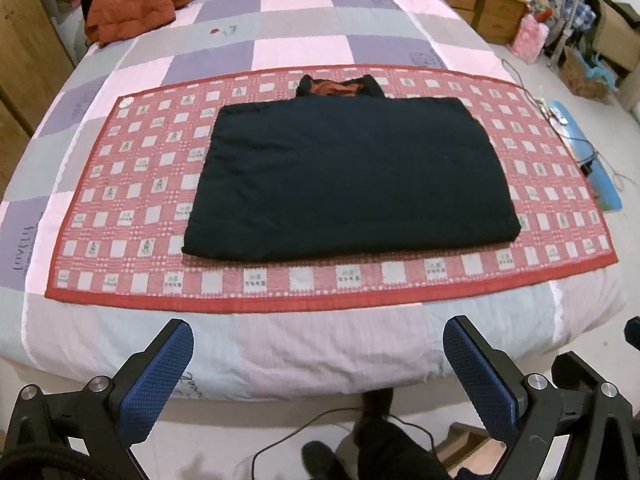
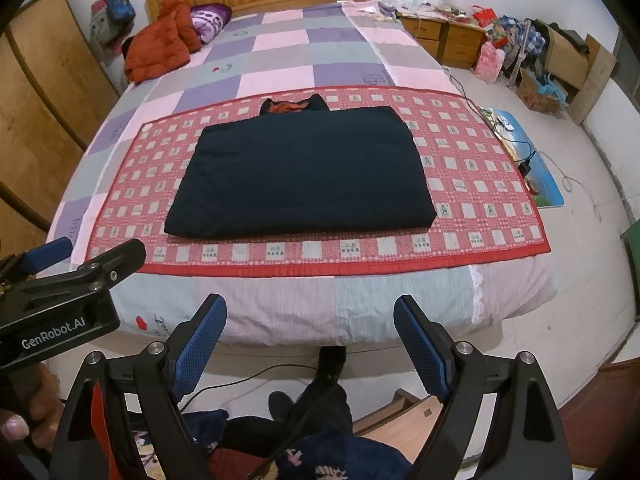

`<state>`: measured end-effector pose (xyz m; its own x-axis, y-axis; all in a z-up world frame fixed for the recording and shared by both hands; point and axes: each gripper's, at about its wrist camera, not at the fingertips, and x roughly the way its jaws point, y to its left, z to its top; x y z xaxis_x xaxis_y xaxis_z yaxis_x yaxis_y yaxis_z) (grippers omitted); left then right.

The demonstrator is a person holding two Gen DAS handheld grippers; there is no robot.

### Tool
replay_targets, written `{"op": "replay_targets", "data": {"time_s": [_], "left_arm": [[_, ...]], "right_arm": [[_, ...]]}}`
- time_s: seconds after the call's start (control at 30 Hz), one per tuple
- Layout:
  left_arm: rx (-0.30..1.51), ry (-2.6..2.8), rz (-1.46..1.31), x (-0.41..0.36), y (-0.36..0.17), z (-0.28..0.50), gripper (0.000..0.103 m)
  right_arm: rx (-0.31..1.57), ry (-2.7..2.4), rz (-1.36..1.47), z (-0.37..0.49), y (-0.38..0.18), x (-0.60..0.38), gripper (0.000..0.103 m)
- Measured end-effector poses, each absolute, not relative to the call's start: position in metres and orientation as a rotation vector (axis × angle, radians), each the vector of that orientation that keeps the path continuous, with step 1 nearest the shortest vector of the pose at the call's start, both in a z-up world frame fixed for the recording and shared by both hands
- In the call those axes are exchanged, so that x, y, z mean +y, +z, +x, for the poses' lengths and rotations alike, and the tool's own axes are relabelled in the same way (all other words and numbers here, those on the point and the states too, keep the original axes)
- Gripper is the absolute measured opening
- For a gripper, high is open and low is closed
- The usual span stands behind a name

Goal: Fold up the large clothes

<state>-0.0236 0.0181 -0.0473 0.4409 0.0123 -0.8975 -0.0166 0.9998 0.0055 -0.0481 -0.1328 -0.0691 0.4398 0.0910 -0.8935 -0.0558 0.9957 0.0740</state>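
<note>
A dark navy padded jacket (image 1: 348,176) (image 2: 300,172) lies folded into a flat rectangle on a red patterned mat (image 1: 120,200) (image 2: 480,200) spread across the bed. Its collar with orange lining (image 1: 336,88) (image 2: 290,107) sticks out at the far edge. My left gripper (image 1: 318,340) hangs open over the bed's near edge, short of the mat, nothing between its blue pads. My right gripper (image 2: 310,316) stands open too, also empty, above the near edge. The left gripper's body (image 2: 68,288) shows at the left of the right wrist view, held by a hand.
An orange puffy jacket (image 2: 160,46) and a purple pillow (image 2: 210,20) lie near the wooden headboard. Wooden nightstands (image 2: 444,36), bags and boxes crowd the far right floor. A blue floor mat with cables (image 2: 532,160) lies right of the bed. Clothes pile (image 2: 320,452) sits below my grippers.
</note>
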Motion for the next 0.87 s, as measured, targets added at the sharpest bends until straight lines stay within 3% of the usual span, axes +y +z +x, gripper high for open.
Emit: {"op": "replay_targets", "data": {"time_s": [0.87], "left_arm": [[1.119, 0.009, -0.020, 0.0137, -0.0525, -0.0144, 0.103]], "right_arm": [[1.116, 0.097, 0.034, -0.0456, -0.0677, -0.1371, 0.088]]}}
